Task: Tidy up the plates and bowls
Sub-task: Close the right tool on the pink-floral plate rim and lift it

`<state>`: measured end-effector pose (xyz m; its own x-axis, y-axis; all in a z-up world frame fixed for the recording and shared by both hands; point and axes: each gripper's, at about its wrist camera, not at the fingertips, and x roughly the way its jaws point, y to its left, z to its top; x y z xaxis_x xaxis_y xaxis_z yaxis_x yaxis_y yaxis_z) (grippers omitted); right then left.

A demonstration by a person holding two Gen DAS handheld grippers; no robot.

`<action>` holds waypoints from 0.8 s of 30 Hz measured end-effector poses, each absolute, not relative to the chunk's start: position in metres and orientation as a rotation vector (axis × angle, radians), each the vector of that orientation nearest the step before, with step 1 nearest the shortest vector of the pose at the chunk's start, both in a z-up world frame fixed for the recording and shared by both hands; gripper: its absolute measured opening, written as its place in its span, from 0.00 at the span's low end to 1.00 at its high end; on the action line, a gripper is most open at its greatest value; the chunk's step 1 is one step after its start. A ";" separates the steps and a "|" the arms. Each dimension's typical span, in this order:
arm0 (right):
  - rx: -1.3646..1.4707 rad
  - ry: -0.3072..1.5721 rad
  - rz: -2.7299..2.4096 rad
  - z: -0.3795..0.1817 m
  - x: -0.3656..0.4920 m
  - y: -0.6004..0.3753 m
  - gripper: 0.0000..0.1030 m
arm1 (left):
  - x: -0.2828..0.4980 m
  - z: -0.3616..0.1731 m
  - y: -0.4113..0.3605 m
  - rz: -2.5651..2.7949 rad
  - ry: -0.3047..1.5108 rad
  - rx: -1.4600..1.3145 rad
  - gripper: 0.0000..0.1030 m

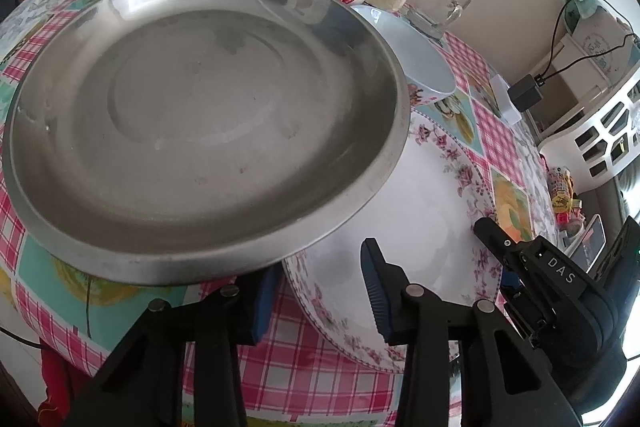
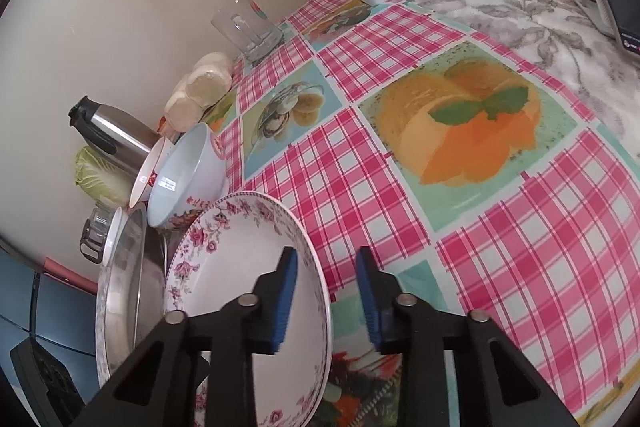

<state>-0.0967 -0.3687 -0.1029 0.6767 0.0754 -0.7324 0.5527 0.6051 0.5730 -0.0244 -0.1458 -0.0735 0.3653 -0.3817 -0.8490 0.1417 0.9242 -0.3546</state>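
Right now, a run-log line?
left tool: open, astride floral plate rim | right tool: open, astride its rim

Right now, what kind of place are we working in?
Most likely a home dining or kitchen table: a checked fruit-print tablecloth, a steel plate and floral plate, and a thermos jug by the wall.

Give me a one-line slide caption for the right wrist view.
Right hand-held gripper straddling the rim of the floral plate on a checked tablecloth.
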 end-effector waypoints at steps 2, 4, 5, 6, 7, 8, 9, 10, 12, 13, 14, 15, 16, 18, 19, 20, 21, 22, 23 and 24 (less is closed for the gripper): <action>0.901 0.791 -0.297 -0.105 -0.096 -0.369 0.23 | -0.024 -0.074 -0.146 -0.329 1.145 -0.235 0.40; 0.894 0.790 -0.287 -0.105 -0.094 -0.367 0.21 | -0.023 -0.074 -0.146 -0.318 1.137 -0.228 0.37; 0.890 0.791 -0.283 -0.106 -0.092 -0.367 0.20 | -0.023 -0.074 -0.146 -0.311 1.134 -0.227 0.33; 0.887 0.791 -0.279 -0.106 -0.091 -0.366 0.20 | -0.023 -0.075 -0.146 -0.298 1.129 -0.223 0.29; 0.886 0.791 -0.277 -0.106 -0.090 -0.366 0.19 | -0.022 -0.075 -0.145 -0.292 1.126 -0.222 0.28; 0.885 0.791 -0.275 -0.107 -0.090 -0.366 0.18 | -0.021 -0.076 -0.146 -0.288 1.124 -0.222 0.26; 0.884 0.790 -0.272 -0.107 -0.089 -0.366 0.17 | -0.021 -0.076 -0.146 -0.285 1.121 -0.220 0.25; 0.883 0.789 -0.270 -0.108 -0.088 -0.366 0.17 | -0.021 -0.076 -0.146 -0.283 1.118 -0.216 0.24; 0.881 0.788 -0.267 -0.108 -0.086 -0.365 0.17 | -0.022 -0.076 -0.146 -0.279 1.112 -0.201 0.23; 0.879 0.788 -0.266 -0.108 -0.085 -0.365 0.17 | -0.022 -0.076 -0.148 -0.275 1.109 -0.188 0.23; 0.876 0.788 -0.265 -0.108 -0.085 -0.365 0.17 | -0.022 -0.076 -0.149 -0.273 1.107 -0.180 0.22; 0.871 0.789 -0.265 -0.108 -0.085 -0.364 0.17 | -0.023 -0.075 -0.149 -0.273 1.105 -0.176 0.22; 0.865 0.790 -0.266 -0.108 -0.084 -0.363 0.17 | -0.023 -0.076 -0.149 -0.273 1.104 -0.176 0.22; 0.865 0.791 -0.267 -0.108 -0.083 -0.364 0.16 | -0.023 -0.076 -0.148 -0.276 1.104 -0.171 0.22; 0.873 0.789 -0.264 -0.108 -0.083 -0.363 0.16 | -0.023 -0.076 -0.148 -0.277 1.103 -0.167 0.22; 0.877 0.789 -0.262 -0.108 -0.084 -0.364 0.16 | -0.023 -0.076 -0.148 -0.279 1.104 -0.165 0.22; 0.879 0.789 -0.261 -0.108 -0.086 -0.365 0.16 | -0.023 -0.076 -0.151 -0.283 1.105 -0.163 0.22; 0.877 0.789 -0.263 -0.107 -0.087 -0.365 0.16 | -0.023 -0.076 -0.152 -0.288 1.106 -0.158 0.22; 0.872 0.791 -0.266 -0.107 -0.087 -0.366 0.16 | -0.025 -0.076 -0.152 -0.293 1.106 -0.155 0.22; 0.869 0.791 -0.269 -0.107 -0.089 -0.366 0.16 | -0.026 -0.076 -0.153 -0.300 1.108 -0.152 0.22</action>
<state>-0.0890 -0.3663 -0.1069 0.6910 0.0956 -0.7165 0.5126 0.6342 0.5789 -0.0256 -0.1532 -0.0758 0.4115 -0.3123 -0.8562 0.1623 0.9496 -0.2683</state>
